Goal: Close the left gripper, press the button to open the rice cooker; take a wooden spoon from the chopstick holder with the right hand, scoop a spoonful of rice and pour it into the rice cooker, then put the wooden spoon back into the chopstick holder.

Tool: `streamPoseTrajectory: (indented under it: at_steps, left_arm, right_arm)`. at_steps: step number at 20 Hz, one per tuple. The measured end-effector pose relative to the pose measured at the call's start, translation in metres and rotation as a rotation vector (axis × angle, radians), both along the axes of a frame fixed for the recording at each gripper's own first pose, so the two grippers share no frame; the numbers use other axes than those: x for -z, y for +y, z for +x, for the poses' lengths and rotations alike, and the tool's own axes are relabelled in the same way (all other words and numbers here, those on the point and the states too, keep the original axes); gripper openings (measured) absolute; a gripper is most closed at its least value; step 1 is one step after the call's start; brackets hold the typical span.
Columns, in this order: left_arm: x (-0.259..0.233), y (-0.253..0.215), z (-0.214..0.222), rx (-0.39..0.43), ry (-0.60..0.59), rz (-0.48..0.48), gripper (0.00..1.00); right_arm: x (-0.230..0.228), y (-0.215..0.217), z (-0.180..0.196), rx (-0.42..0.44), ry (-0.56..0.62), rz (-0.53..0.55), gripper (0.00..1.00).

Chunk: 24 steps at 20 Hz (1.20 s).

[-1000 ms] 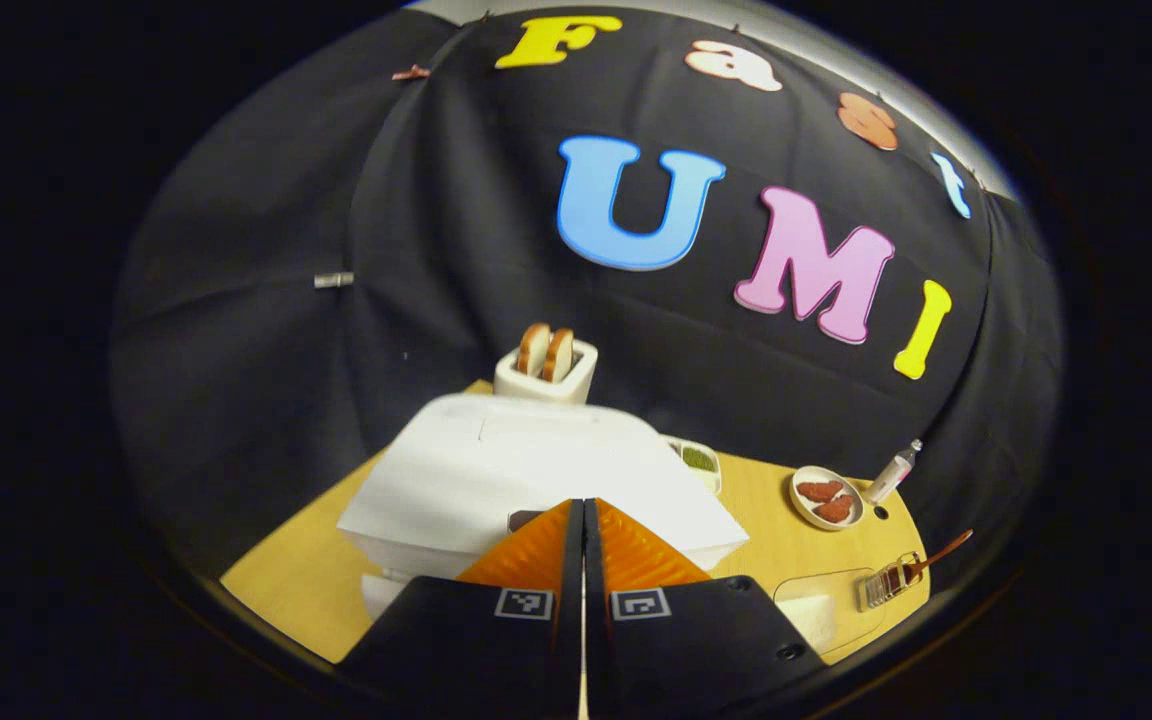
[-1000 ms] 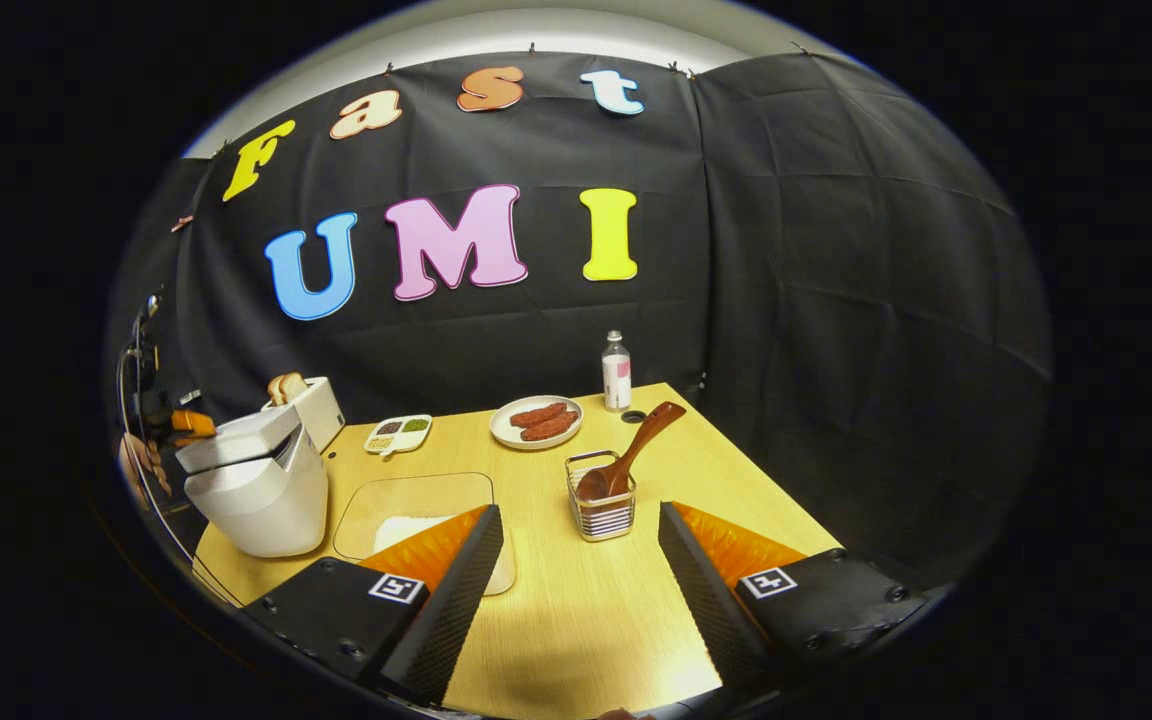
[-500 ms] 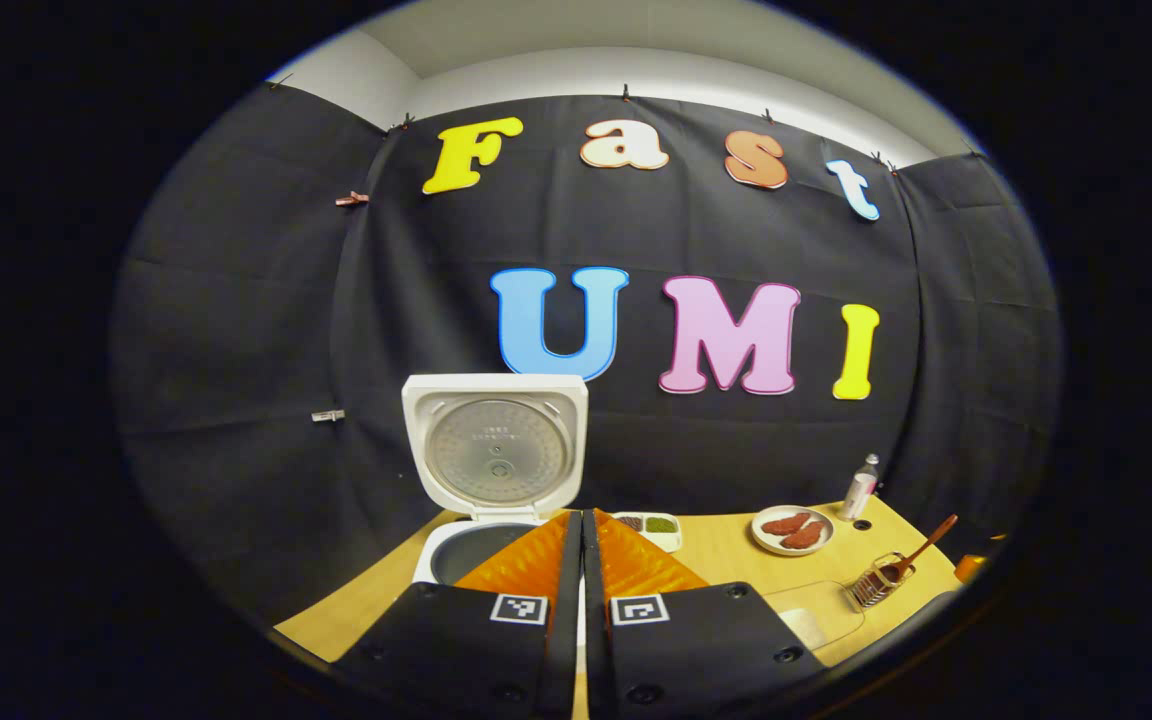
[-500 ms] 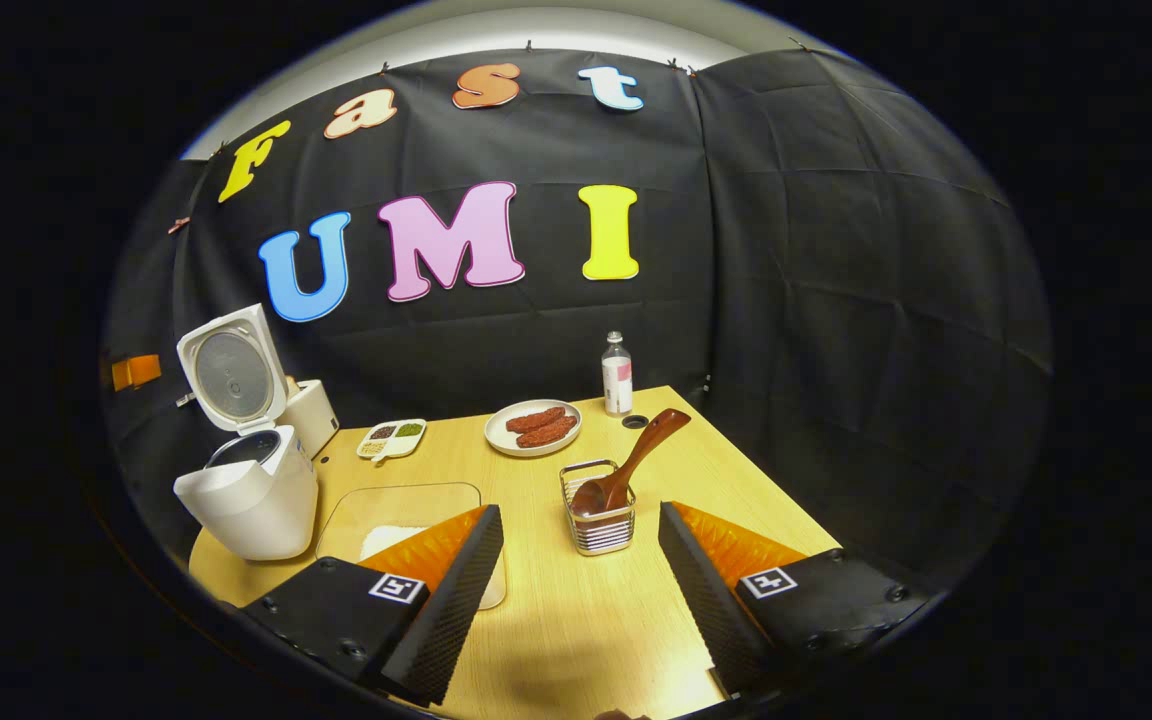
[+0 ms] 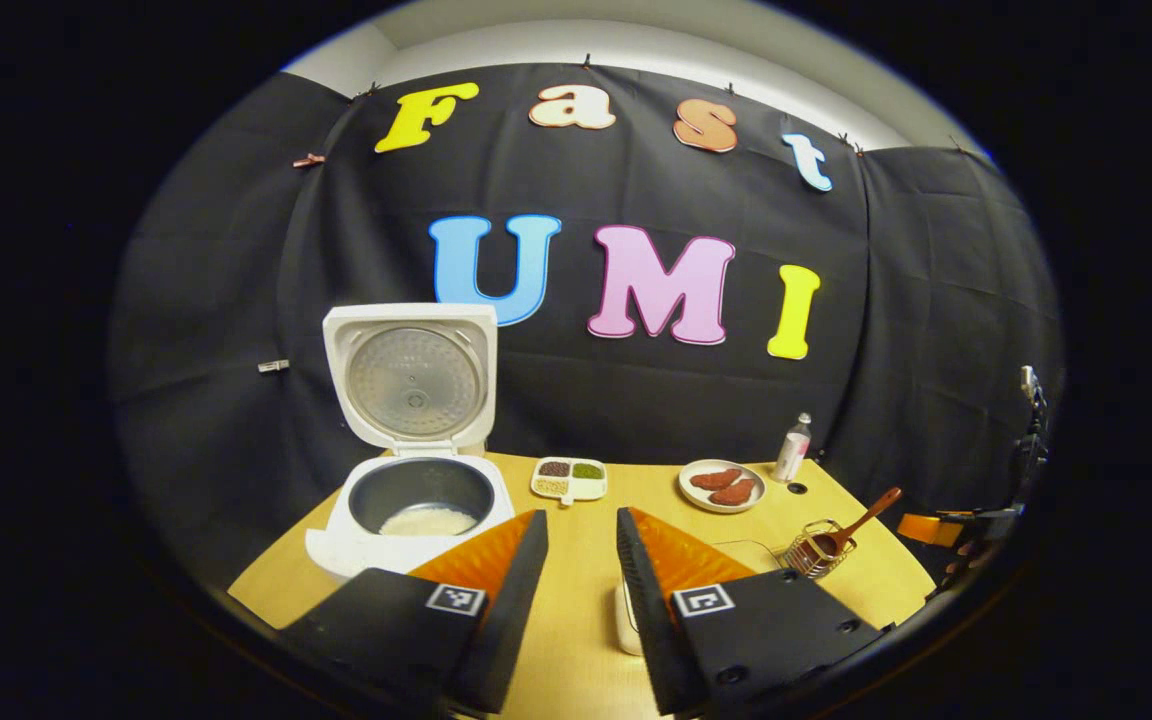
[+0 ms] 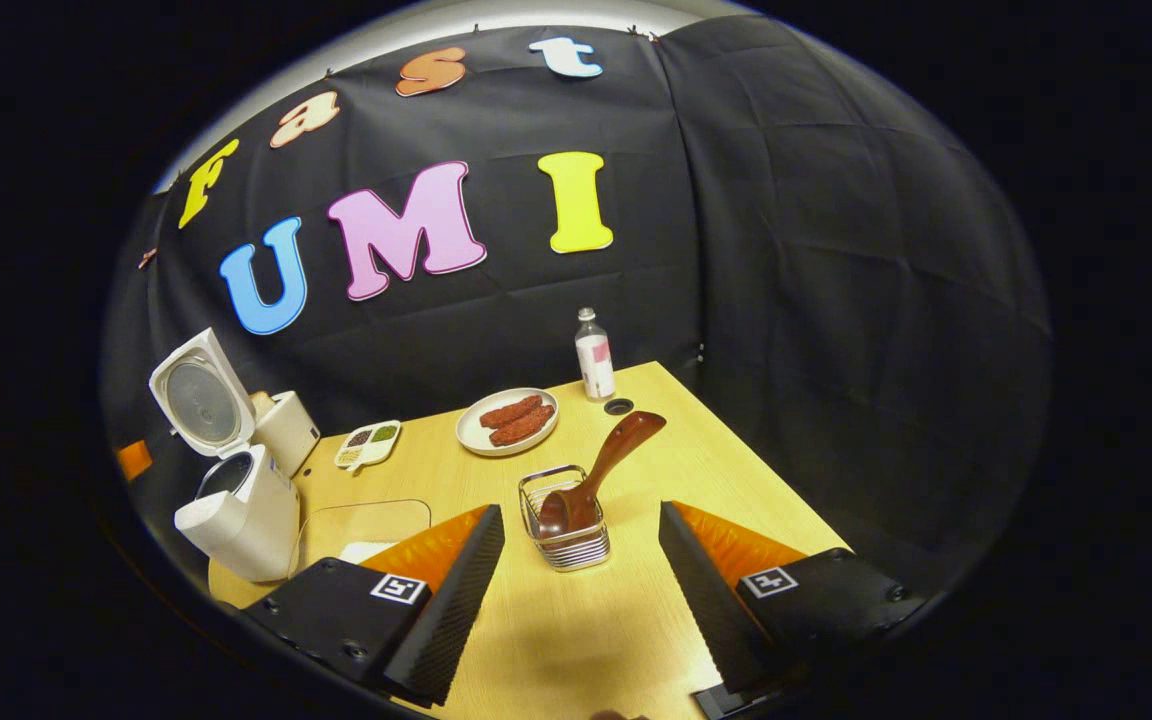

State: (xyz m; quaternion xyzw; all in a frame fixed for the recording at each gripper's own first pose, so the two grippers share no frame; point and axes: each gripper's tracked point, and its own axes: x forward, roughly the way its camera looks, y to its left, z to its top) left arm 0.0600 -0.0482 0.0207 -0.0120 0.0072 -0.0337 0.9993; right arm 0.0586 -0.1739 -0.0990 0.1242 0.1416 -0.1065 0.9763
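Wooden table (image 6: 636, 620): rice cooker (image 5: 406, 500) at 10 o'clock, lid up. Wooden spoon (image 6: 596, 475) rests in chopstick holder (image 6: 564, 535), 12 o'clock of right gripper (image 6: 581, 590), fingers wide apart, empty. Left gripper (image 5: 581, 590) parted, empty.

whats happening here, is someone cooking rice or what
A person is working a claw in each hand at a wooden table. The rice cooker stands with its lid up, some rice in the pot. The left claw is open, holding nothing, off the cooker. The right claw is open, facing the chopstick holder, where the wooden spoon sits untouched. No rice has been scooped yet.
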Motion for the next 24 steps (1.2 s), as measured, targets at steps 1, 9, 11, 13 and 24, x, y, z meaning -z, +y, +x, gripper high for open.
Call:
streamPoseTrajectory:
  at_steps: [1, 9, 11, 13, 24]
  left_arm:
    - [0.006, -0.002, -0.001, -0.005, 0.008, -0.004, 0.60]
    - [0.045, -0.015, -0.013, -0.086, 0.097, -0.005, 0.95]
    - [0.046, -0.014, -0.018, -0.109, 0.106, 0.013, 0.95]
    - [0.050, -0.013, -0.022, -0.128, 0.118, 0.023, 0.95]
    - [0.081, -0.044, -0.023, -0.122, 0.238, 0.048, 0.95]
  right_arm:
    - [0.006, -0.005, 0.008, -0.003, 0.016, 0.015, 0.99]
    - [0.052, -0.023, 0.067, -0.035, 0.085, 0.063, 0.99]
    - [0.057, -0.027, 0.080, -0.029, 0.087, 0.091, 0.99]
    - [0.060, -0.030, 0.093, -0.019, 0.076, 0.112, 0.99]
    - [0.068, -0.026, 0.150, -0.061, 0.022, 0.157, 0.84]
